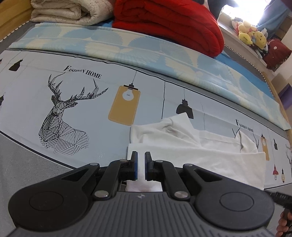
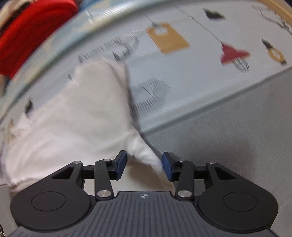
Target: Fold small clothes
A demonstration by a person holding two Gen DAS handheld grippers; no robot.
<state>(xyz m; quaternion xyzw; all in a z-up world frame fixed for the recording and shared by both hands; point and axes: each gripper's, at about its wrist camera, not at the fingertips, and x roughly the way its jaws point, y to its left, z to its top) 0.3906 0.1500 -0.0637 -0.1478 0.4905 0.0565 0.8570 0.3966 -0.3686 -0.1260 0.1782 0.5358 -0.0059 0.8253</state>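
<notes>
A white garment point(image 1: 182, 151) lies partly folded on a printed bedsheet point(image 1: 91, 116), to the right of the sheet's large deer drawing point(image 1: 62, 116) and just below and to the right of its yellow lamp print point(image 1: 124, 105). The left gripper point(image 1: 141, 166) sits over the garment's near left corner with its blue-padded jaws drawn almost together; a strip of white cloth runs through the narrow gap, but whether the pads actually pinch it cannot be told. In the right wrist view, which is blurred, the right gripper point(image 2: 144, 166) has its jaws well apart, and a bunched corner of the garment point(image 2: 73, 118) pokes up between them, nearer the right pad without being clamped. Beyond the garment, at the far edge of the sheet, lies a blue and cream mat point(image 1: 146, 52), and past that a folded red quilt point(image 1: 169, 23) beside a folded cream quilt point(image 1: 69, 11).
</notes>
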